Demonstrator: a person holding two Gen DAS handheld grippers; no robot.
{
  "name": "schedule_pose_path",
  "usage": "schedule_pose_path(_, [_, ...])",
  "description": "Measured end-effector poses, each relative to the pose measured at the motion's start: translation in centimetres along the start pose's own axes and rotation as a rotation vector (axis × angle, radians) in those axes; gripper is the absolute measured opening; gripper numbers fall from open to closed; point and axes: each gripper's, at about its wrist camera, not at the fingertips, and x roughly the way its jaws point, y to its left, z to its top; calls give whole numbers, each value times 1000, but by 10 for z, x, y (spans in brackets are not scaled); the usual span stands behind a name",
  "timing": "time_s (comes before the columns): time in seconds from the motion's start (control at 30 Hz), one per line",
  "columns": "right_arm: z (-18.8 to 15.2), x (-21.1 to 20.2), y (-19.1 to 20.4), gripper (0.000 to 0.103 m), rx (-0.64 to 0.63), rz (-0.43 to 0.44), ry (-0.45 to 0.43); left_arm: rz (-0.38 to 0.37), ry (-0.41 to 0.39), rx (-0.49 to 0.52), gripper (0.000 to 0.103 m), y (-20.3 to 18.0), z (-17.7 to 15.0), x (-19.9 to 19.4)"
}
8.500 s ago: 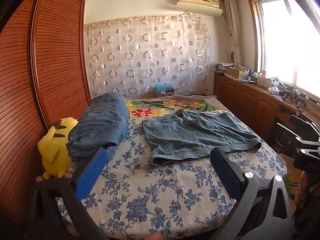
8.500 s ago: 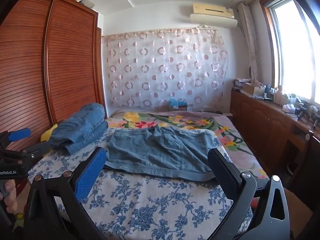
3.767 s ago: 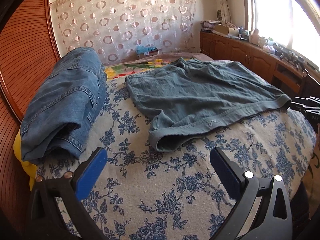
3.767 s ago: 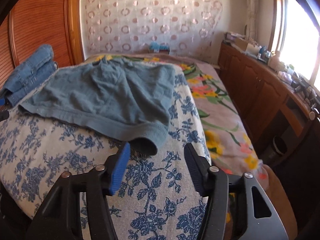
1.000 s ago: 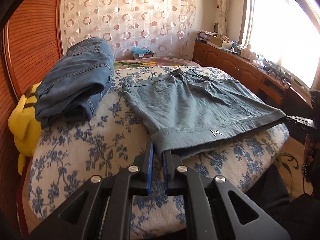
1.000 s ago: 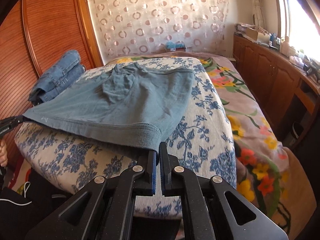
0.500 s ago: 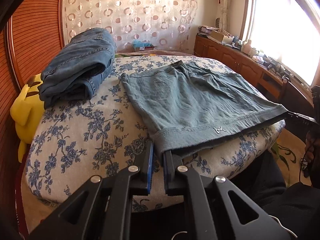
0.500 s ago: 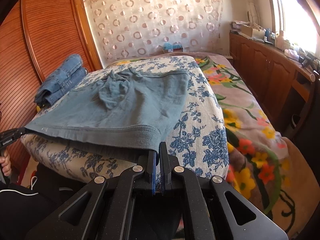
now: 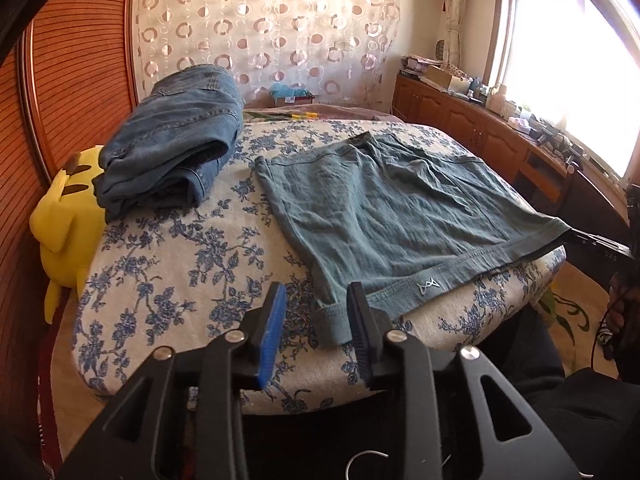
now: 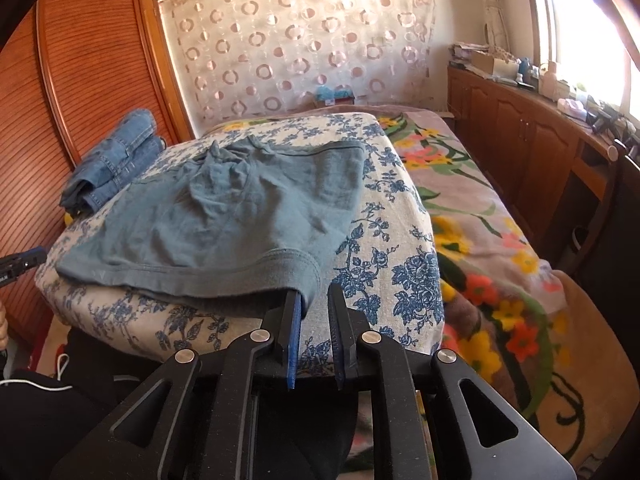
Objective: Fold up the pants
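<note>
1. The grey-green woven cotton shorts lie spread flat on the blue-flowered white bedspread, their ribbed waistband running along the bedspread's near edge and hanging slightly over it.
2. The waistband's two corners droop past that edge; beyond the shorts, towards the far end, a wide strip of bedspread lies bare.
3. The cloth is soft and creased, bunched into a ridge at the crotch, and a small pale logo sits on the waistband.
4. The left gripper is level with the bedspread's edge, its blue-padded fingers parted on either side of the waistband's left corner, which touches the right pad.
5. The right gripper points at the opposite corner, fingers slightly apart; the corner drapes against the left finger without being pinched.
6. Left of the shorts on the bedspread rests a folded stack of blue denim jeans, with a yellow plush toy beside it against the slatted wooden wardrobe.
</note>
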Motion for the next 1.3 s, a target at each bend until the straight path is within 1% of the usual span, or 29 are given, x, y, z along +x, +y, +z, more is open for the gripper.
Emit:
schedule_pose_path(0.07, [1, -6, 1, 11, -2, -10, -14, -2, -6, -8, 40, 3, 3, -1])
schedule_pose_path(0.17, [5, -19, 1, 15, -7, -26, -53, 2, -10, -9, 43, 6, 5, 1])
schedule_pose_path(0.23, [9, -23, 1, 28, -2, -33, -76, 1, -6, -10, 46, 6, 7, 5])
schedule_pose_path(0.27, [11, -24, 1, 29, 1, -36, -86, 5, -3, -7, 48, 6, 8, 8])
schedule_pose_path(0.33, [15, -21, 1, 31, 5, -43, -97, 8, -3, 1, 51, 2, 11, 12])
schedule_pose_path(0.43, [17, -13, 2, 31, 11, -45, -89, -21, -12, 13, 62, -2, 15, 18])
schedule_pose_path(0.57, [16, -1, 6, 31, 9, -36, -76, -38, -14, 26, 65, -9, 23, 27])
schedule_pose_path(0.63, [15, 3, 7, 31, 9, -33, -66, -35, -13, 39, 66, -12, 25, 31])
schedule_pose_path(0.83, [7, 20, 4, 35, 12, -42, -10, -44, -1, 56, 72, -21, 27, 45])
schedule_pose_path(1.07, [-4, 30, 1, 35, 16, -41, 35, -30, 38, 61, 72, -23, 22, 60])
schedule_pose_path(1.2, [-7, 34, 0, 35, 25, -41, 53, -26, 36, 46, 72, -19, 20, 61])
schedule_pose_path(1.3, [-9, 35, 0, 35, 29, -38, 57, -7, 42, 48, 72, -17, 18, 64])
